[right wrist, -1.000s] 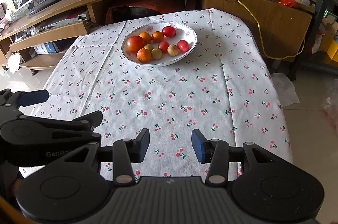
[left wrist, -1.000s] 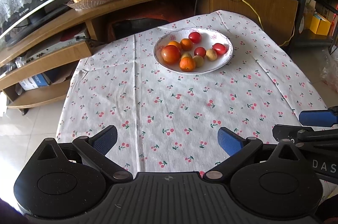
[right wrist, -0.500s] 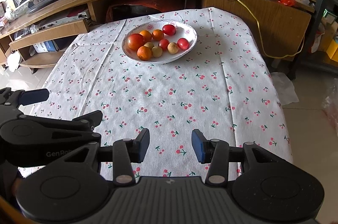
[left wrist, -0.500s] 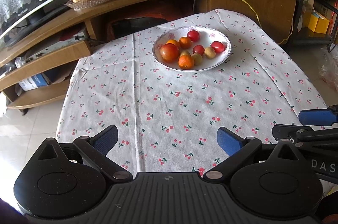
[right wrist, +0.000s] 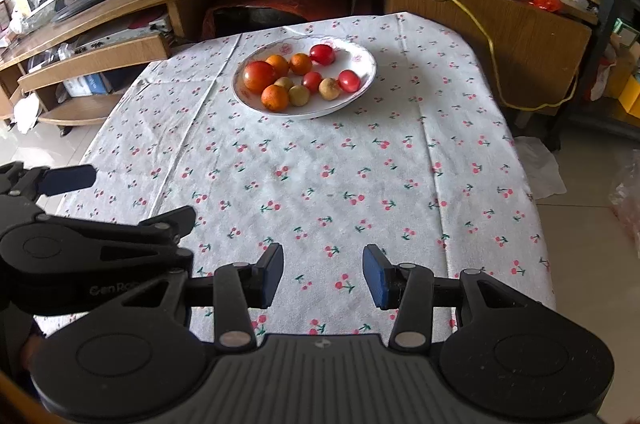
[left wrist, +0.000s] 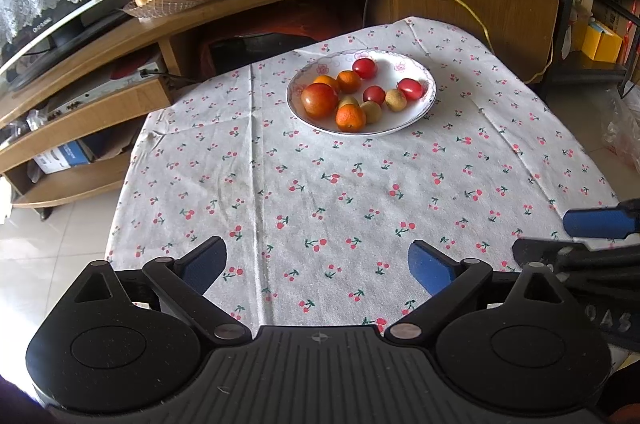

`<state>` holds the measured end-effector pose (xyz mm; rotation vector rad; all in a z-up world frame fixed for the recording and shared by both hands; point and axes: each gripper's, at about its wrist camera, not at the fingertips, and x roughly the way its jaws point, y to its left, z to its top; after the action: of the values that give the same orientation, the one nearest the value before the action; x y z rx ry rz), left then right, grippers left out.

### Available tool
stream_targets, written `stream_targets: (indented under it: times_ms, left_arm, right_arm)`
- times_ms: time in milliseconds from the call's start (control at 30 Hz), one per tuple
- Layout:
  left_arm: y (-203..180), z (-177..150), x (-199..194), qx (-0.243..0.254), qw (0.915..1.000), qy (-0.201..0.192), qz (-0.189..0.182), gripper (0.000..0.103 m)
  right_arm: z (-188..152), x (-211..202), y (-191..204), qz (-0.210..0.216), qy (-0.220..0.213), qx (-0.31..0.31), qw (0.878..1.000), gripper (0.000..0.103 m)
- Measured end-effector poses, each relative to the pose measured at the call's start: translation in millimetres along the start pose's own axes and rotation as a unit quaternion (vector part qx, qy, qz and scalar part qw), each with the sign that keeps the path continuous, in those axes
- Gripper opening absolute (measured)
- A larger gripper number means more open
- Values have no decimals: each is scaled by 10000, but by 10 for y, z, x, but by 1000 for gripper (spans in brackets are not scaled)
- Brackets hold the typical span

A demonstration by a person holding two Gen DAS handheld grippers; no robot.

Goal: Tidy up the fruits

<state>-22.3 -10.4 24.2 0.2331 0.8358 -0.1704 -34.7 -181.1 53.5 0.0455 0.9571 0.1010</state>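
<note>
Both grippers hover over the near edge of the table, which is draped in a white cherry-print cloth [left wrist: 320, 183]. The left gripper [left wrist: 316, 264] has its jaws spread wide and empty; the right gripper [right wrist: 323, 274] has its jaws parted more narrowly, also empty. Well ahead of both sits the white shallow porcelain bowl [left wrist: 416, 115] holding small red, orange and yellow-brown fruits [right wrist: 276, 97], near the table's far edge. Bare cloth lies between jaws and bowl.
</note>
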Motion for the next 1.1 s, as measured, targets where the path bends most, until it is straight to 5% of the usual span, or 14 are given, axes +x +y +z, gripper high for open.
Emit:
stream_targets:
  times_ms: [1100]
  left_arm:
    - [34,-41,226,-44,9997,230,-13,102]
  right_arm:
    - [41,332,-100,-188,244,130,9994,49]
